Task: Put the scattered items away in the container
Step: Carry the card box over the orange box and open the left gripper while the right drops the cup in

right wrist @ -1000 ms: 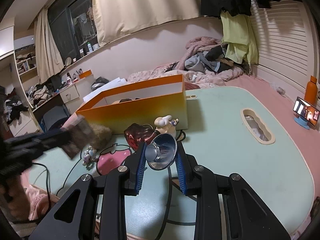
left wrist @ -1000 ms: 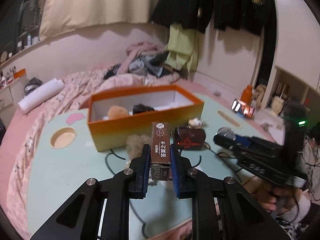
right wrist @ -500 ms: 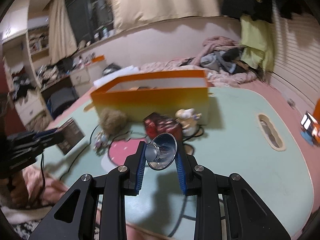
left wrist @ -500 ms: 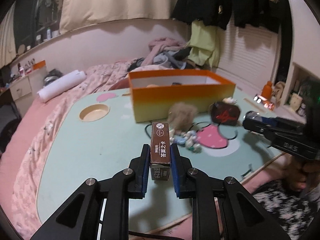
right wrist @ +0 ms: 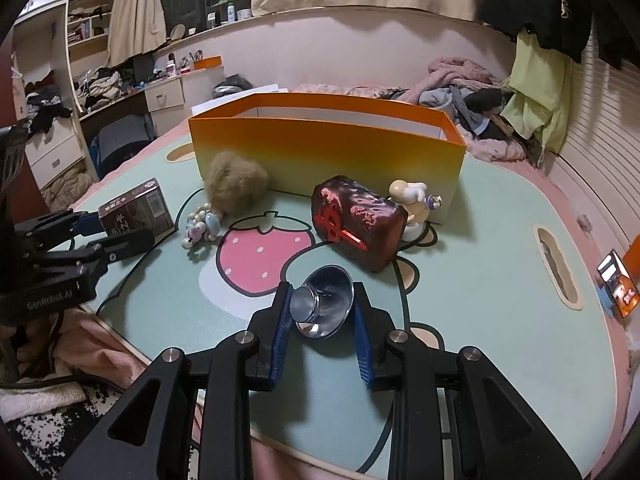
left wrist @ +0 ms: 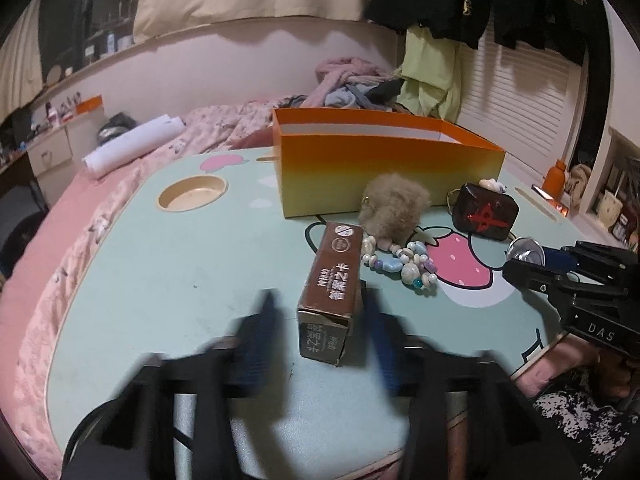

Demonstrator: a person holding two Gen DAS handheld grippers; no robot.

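Observation:
The orange box (left wrist: 384, 164) (right wrist: 320, 152) stands at the back of the mint table. A brown carton (left wrist: 332, 288) (right wrist: 134, 210) lies on the table between the blurred, spread fingers of my left gripper (left wrist: 320, 320), which is open. My right gripper (right wrist: 320, 312) is shut on a shiny metal funnel (right wrist: 324, 306), held low over the table; it also shows in the left wrist view (left wrist: 524, 252). In front of the box lie a tan fur ball (left wrist: 394, 204) (right wrist: 234, 180), a bead bracelet (left wrist: 400, 260) (right wrist: 200, 226), a dark red case (left wrist: 486, 216) (right wrist: 360, 222) and a small white figurine (right wrist: 414, 208).
The table has a round cup hole (left wrist: 192, 198) at the left and a slot (right wrist: 556, 268) at the right. A phone on a stand (right wrist: 616, 288) sits beyond the right edge. A bed with clothes (right wrist: 460, 88) lies behind the box.
My left gripper lowered the brown carton onto the table and opened, letting it go. My right gripper still holds the funnel and moved lower toward the table.

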